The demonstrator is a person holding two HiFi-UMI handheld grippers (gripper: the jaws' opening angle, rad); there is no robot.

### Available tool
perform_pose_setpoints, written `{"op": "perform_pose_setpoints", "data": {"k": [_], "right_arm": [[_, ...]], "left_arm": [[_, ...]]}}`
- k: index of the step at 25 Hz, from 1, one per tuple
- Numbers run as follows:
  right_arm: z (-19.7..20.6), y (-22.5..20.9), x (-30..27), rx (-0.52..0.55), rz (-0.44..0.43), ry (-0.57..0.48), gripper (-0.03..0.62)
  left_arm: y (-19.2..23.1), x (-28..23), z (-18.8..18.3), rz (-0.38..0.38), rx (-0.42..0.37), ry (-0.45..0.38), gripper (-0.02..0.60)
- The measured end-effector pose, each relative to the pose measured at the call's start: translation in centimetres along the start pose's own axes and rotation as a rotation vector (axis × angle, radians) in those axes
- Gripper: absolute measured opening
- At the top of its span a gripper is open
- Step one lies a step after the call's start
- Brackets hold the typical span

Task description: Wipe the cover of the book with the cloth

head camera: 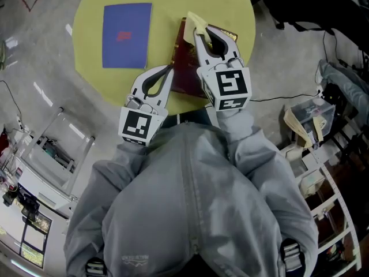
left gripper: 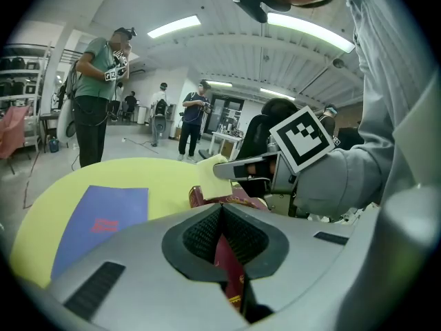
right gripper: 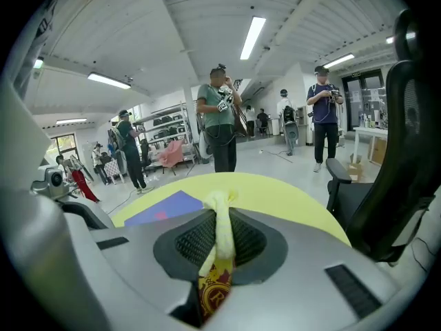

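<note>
A dark red book [head camera: 185, 68] with a gold emblem lies on the round yellow table [head camera: 92, 4], near its front edge. My left gripper [head camera: 169, 69] is shut on the book's left edge, and the red cover [left gripper: 227, 264] shows between its jaws. My right gripper [head camera: 193, 29] hovers over the book's far end, shut on a pale yellow cloth [head camera: 193, 21]. In the right gripper view the cloth [right gripper: 222, 233] hangs between the jaws above the book [right gripper: 212, 292]. The left gripper view shows the cloth [left gripper: 212, 178] at the right gripper's tip.
A blue book [head camera: 127, 34] lies flat on the table's left part. White shelving [head camera: 323, 201] and cables stand to the right, and trays [head camera: 52, 149] lie on the floor to the left. A black office chair [right gripper: 406, 150] is close on the right. Several people stand far off.
</note>
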State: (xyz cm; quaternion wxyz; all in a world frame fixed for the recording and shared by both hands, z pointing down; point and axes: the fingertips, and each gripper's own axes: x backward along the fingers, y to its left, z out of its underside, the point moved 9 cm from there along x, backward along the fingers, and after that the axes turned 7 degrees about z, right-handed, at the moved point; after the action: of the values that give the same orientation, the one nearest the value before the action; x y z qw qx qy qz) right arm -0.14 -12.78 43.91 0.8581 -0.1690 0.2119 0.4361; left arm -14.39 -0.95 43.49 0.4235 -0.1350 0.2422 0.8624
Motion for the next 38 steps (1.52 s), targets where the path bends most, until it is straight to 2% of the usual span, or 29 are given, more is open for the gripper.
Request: {"op": "perform_pose_setpoints", "data": {"k": [9, 14, 17, 20, 29, 38], "right_arm": [[0.7, 0.2, -1.8, 0.042, 0.009, 0.104, 0.057], [1.1, 0.6, -2.3, 0.062, 0.023, 0.124, 0.057], [1.4, 0.7, -2.5, 0.070, 0.030, 0.139, 0.057], [1.6, 0.6, -2.7, 0.075, 0.039, 0.157, 0.057], [1.9, 0.9, -2.9, 0.111, 0.068, 0.176, 0.057], [2.2, 0.2, -2.3, 0.128, 0.104, 0.186, 0.057]], "left_arm": [[0.3, 0.0, 1.8, 0.009, 0.005, 0.071, 0.018], [0.3, 0.5, 2.6, 0.015, 0.003, 0.122, 0.018], [-0.1, 0.4, 3.0, 0.053, 0.015, 0.152, 0.018], [-0.5, 0.1, 3.4, 0.091, -0.004, 0.200, 0.018], [-1.6, -0.4, 5.0, 0.155, -0.017, 0.326, 0.018], [-1.7, -0.4, 5.1, 0.143, -0.008, 0.321, 0.018]]}}
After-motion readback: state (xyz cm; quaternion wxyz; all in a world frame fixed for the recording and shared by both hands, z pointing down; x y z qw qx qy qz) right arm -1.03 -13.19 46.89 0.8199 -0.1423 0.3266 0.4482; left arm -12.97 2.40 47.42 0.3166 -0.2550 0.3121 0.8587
